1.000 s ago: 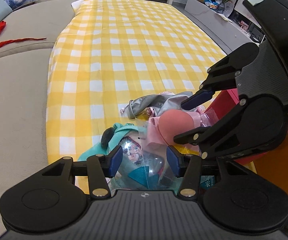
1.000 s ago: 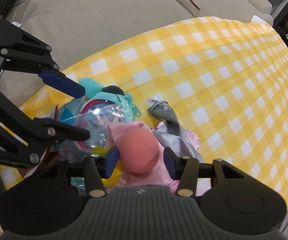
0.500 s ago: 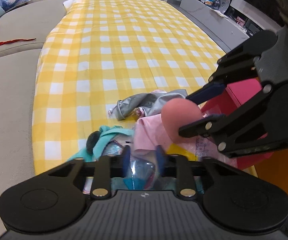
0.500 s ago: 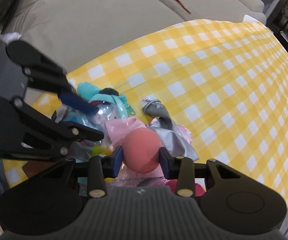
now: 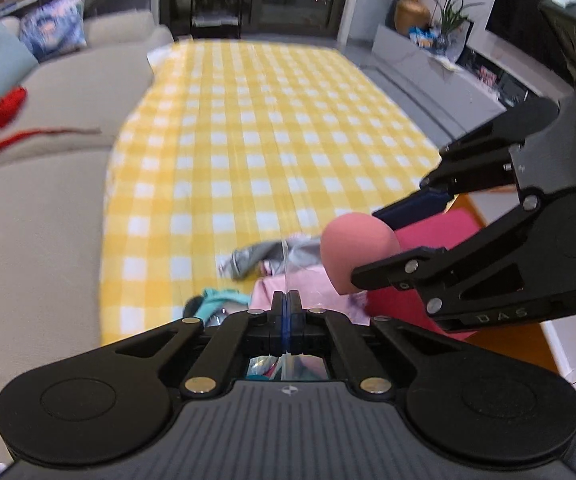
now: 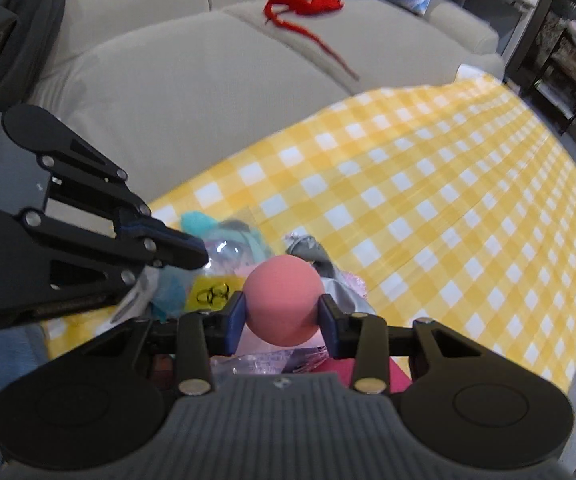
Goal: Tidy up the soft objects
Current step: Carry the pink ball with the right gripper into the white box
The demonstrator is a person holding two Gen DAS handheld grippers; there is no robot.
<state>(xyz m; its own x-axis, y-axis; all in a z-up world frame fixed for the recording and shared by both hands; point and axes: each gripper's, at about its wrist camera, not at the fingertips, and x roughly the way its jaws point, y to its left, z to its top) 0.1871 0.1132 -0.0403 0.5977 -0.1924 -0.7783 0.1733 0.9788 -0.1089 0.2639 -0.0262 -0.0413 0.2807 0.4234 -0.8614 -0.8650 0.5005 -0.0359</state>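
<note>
Left gripper (image 5: pixel 287 320): I had it pinched fully together on a thin edge of clear plastic wrap (image 5: pixel 285 268), which rose as a taut sheet from between the blue pads; I judged the thin film was the only purchase that packet offered.
Right gripper (image 6: pixel 281 320): I had it closed part-way on the pink foam ball (image 6: pixel 283 300), one pad on each side at its widest, so the soft ball sat squeezed but not crushed and clear of the pile.
Ball's place: it hung above the heap, just over the pink cloth (image 5: pixel 308 284), with the red box (image 5: pixel 428 236) right beside it, probably where I meant to drop it.
Pile: the teal plush (image 6: pixel 195 222), the clear packet, a yellow tag (image 6: pixel 207 292) and a grey garment (image 5: pixel 263 256) lay tangled together at the near edge of the desk.
Desk: the yellow checked cloth (image 5: pixel 255 132) stretched away bare beyond the pile.
Beyond: a beige sofa (image 6: pixel 175 64) ran alongside, with a red ribbon (image 6: pixel 304 4) lying on its cushions, well apart from my work.
</note>
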